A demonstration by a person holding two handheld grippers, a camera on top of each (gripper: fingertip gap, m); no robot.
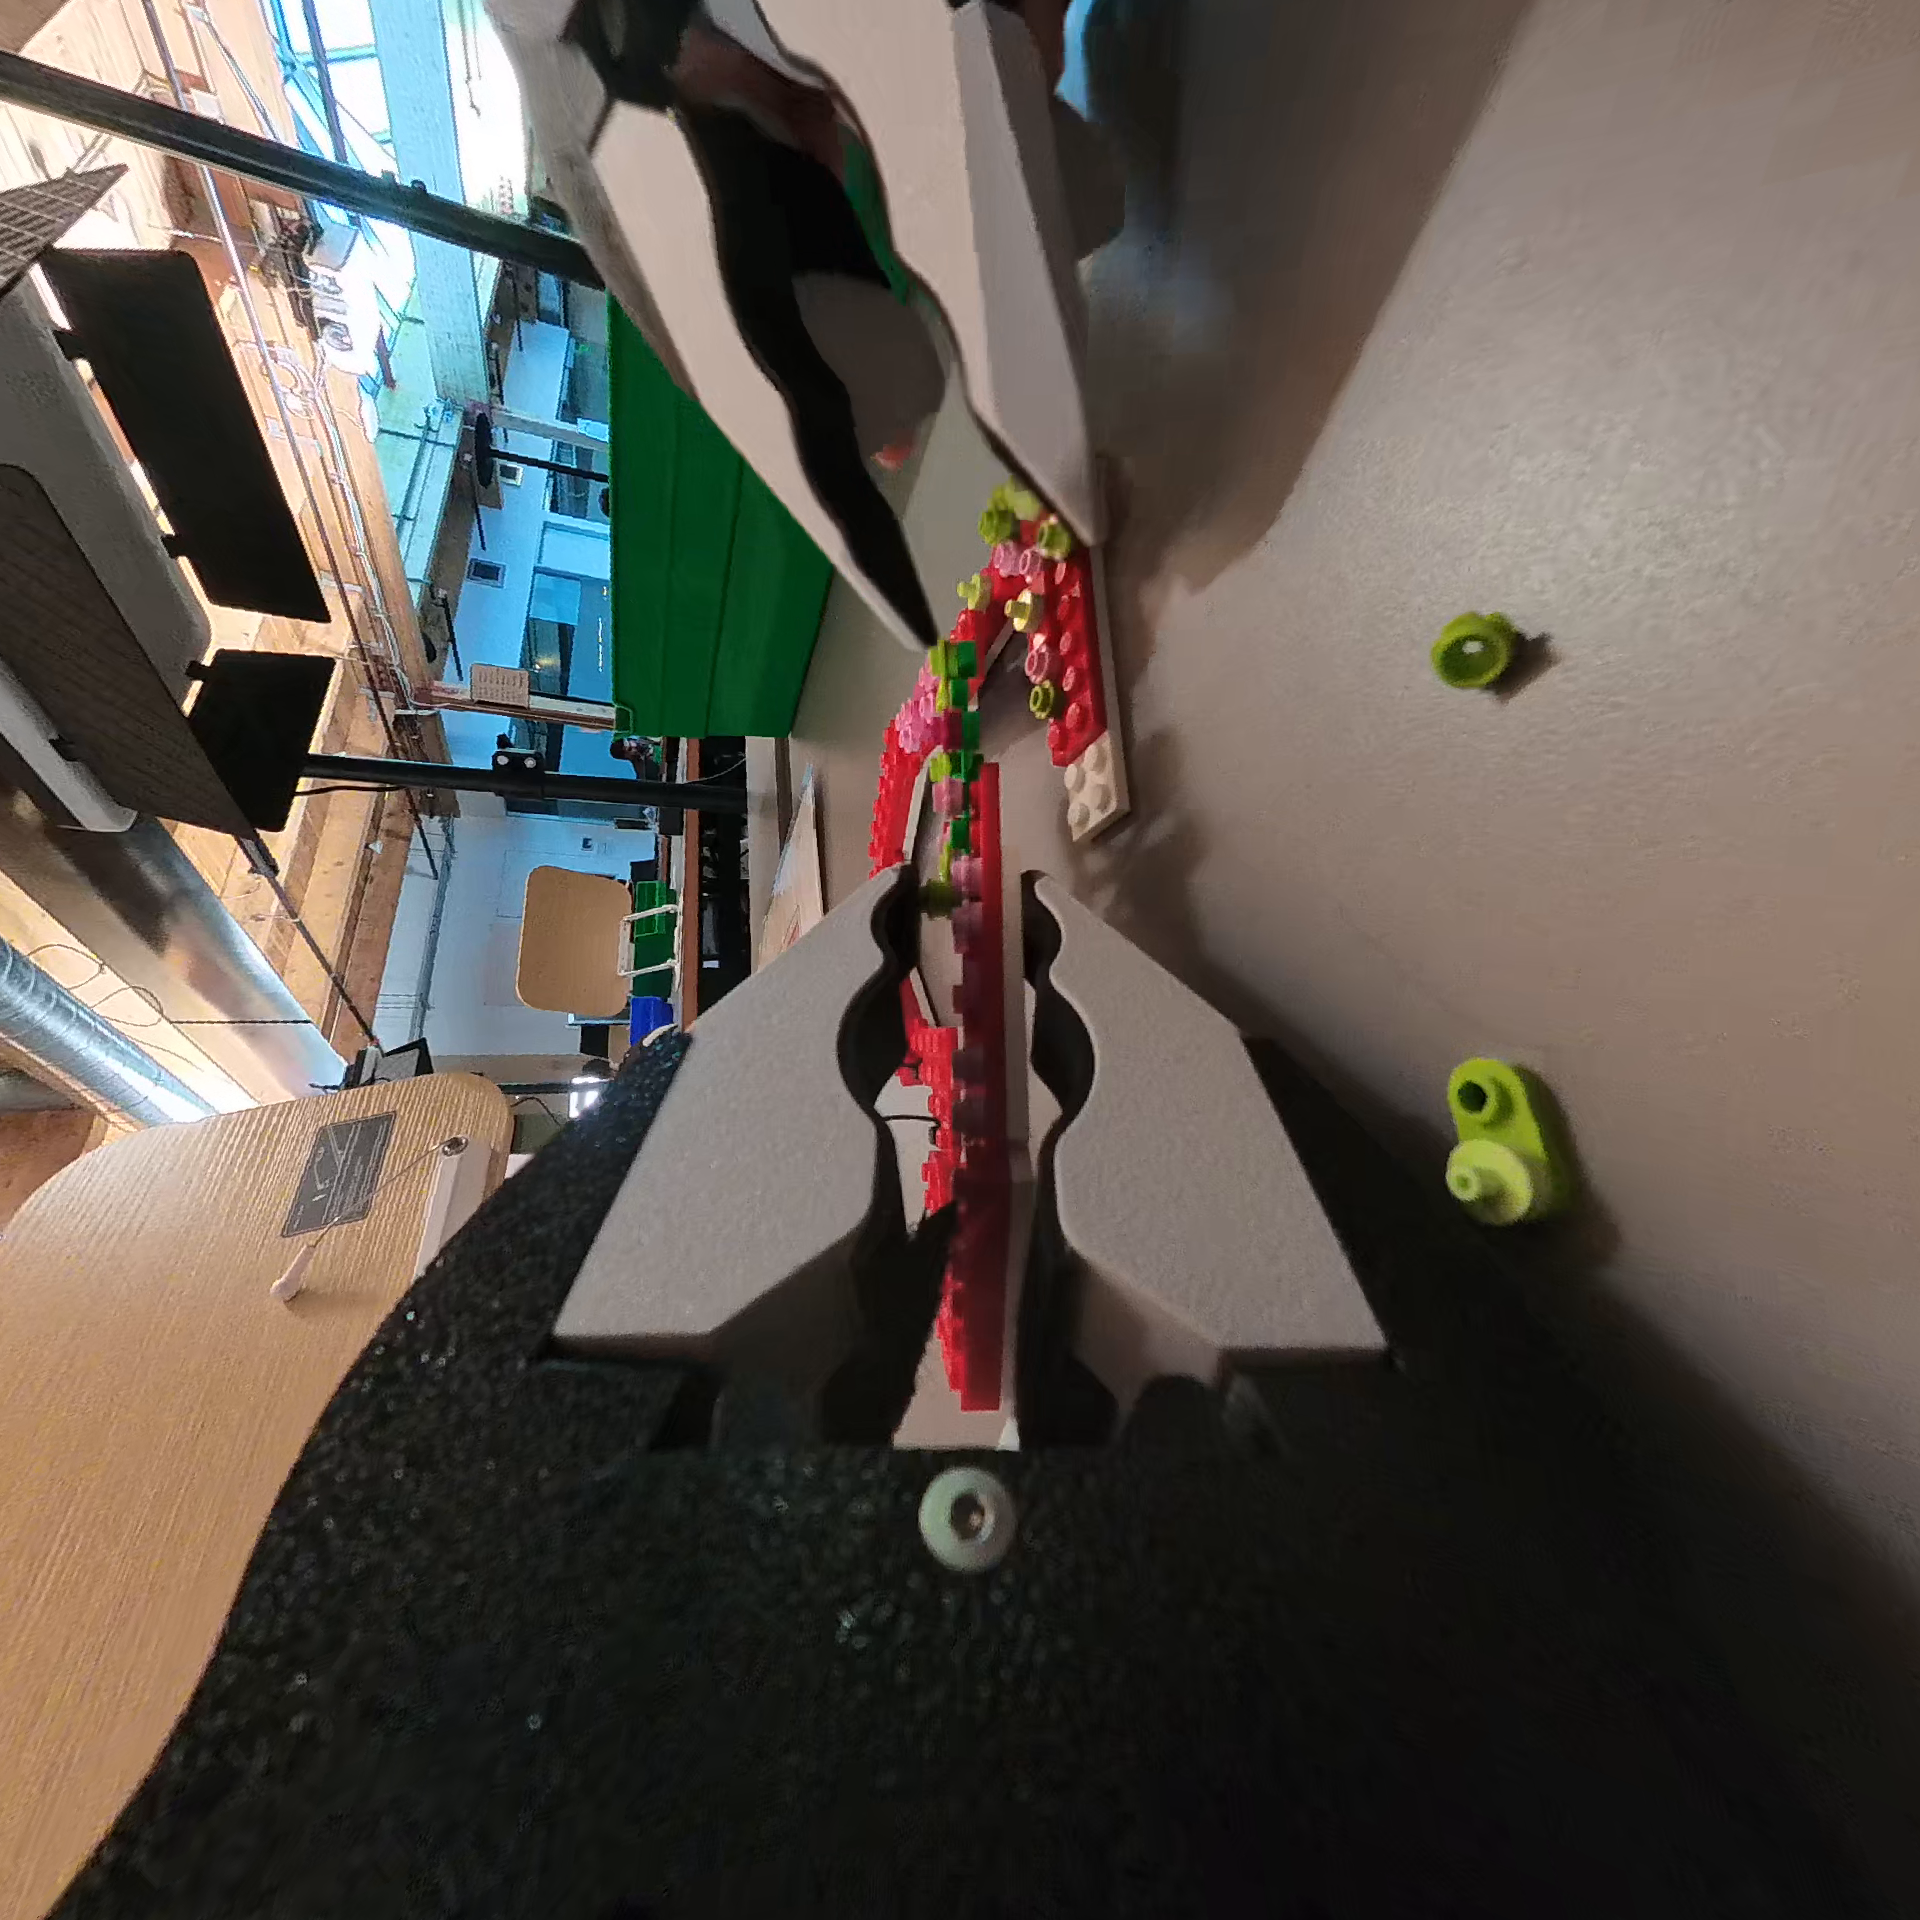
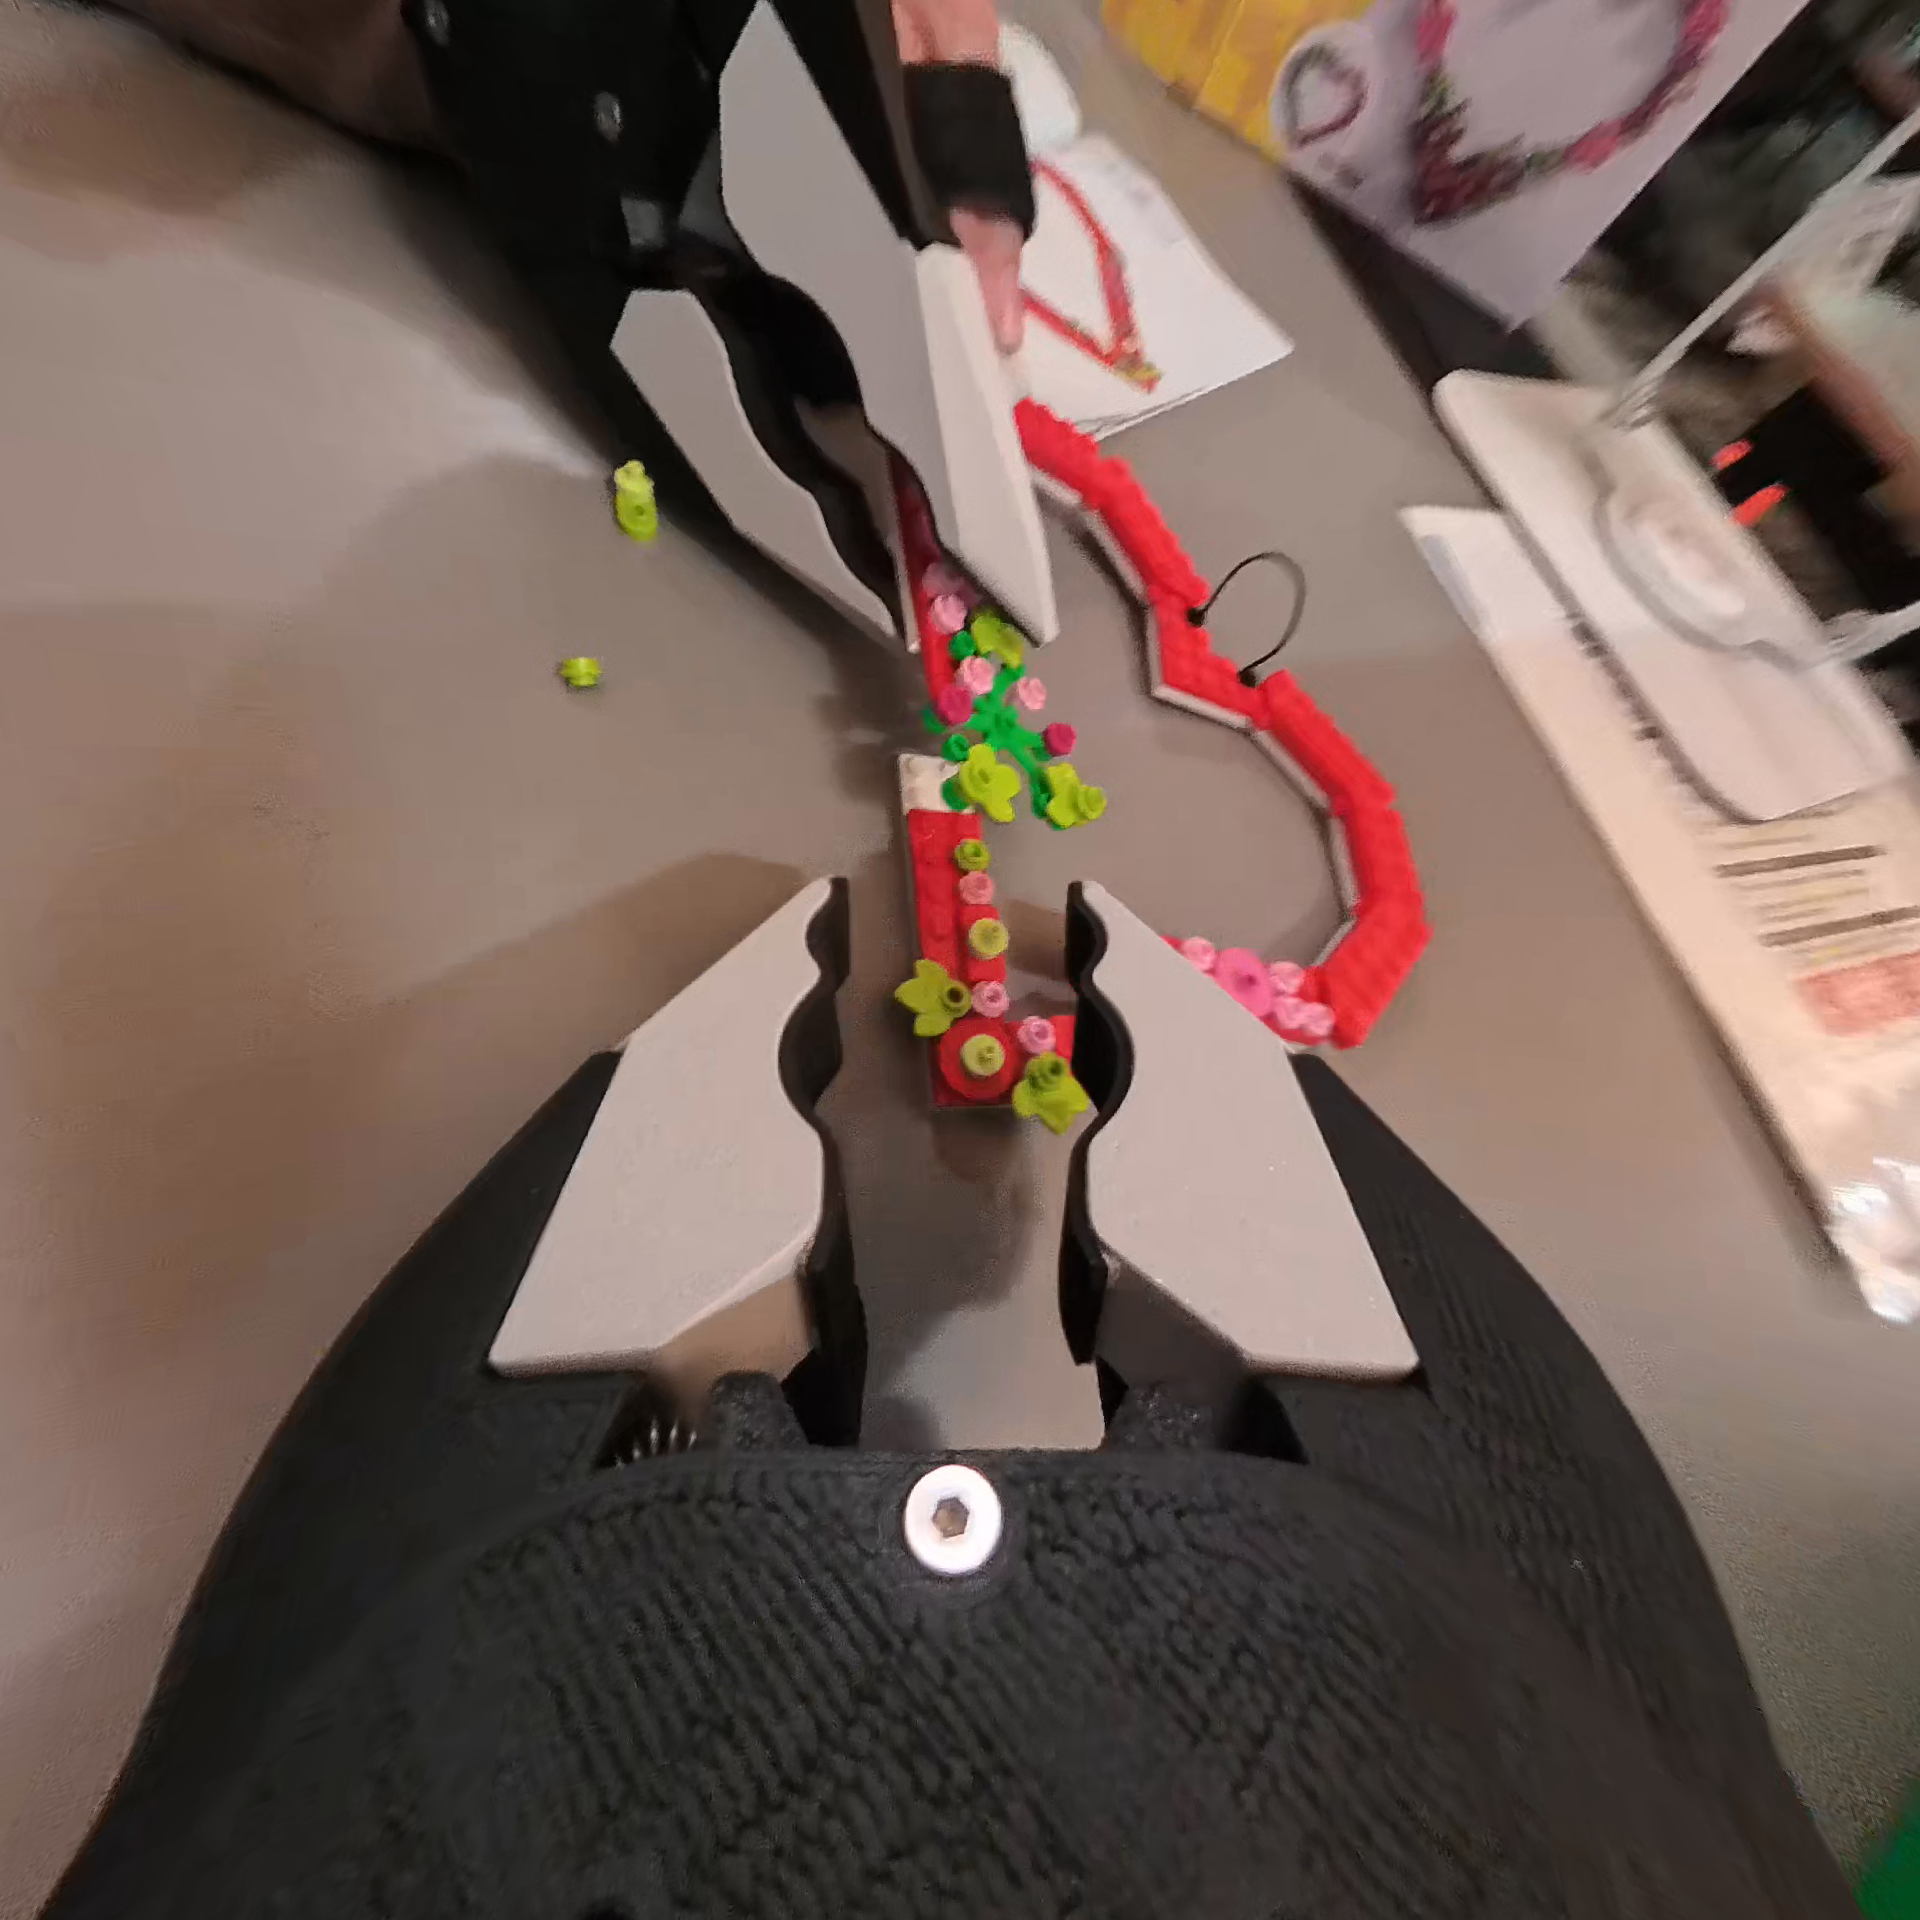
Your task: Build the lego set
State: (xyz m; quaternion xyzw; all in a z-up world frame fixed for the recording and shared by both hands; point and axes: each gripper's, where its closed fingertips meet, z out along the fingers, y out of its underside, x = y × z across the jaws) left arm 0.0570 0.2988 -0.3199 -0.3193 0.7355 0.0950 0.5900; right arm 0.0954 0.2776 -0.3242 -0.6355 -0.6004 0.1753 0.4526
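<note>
The left gripper (image 1: pixel 971 883) clamps the straight red side of the heart-shaped lego frame (image 2: pixel 1361 883), one finger on each face of the strip; this looks like a bracing hold, so the frame does not slide on the grey table (image 2: pixel 312 831) while pieces are pushed on. In the right wrist view this same gripper reaches in from the top, closed over the strip just beyond the green stem with pink flowers (image 2: pixel 997 727).

The right gripper (image 2: pixel 956 894) stands wide apart and carries nothing. Its fingers straddle the near tip of the heart, where lime leaves (image 2: pixel 1049 1091) and small pink studs sit on the red plates (probably lining up to press or adjust one of these, though that is a guess).

Two loose lime pieces (image 1: pixel 1507 1143) lie on the table well apart from the frame, within reach as spare stock. A black loop (image 2: pixel 1257 613) hangs from the heart's notch.

Farther out lie an open instruction sheet (image 2: pixel 1195 332), a picture box (image 2: pixel 1507 156) showing the finished heart, and a white tray (image 2: pixel 1662 623). Print shows on the sheet, box and a paper at the right, but it is blurred and nothing can be read.
</note>
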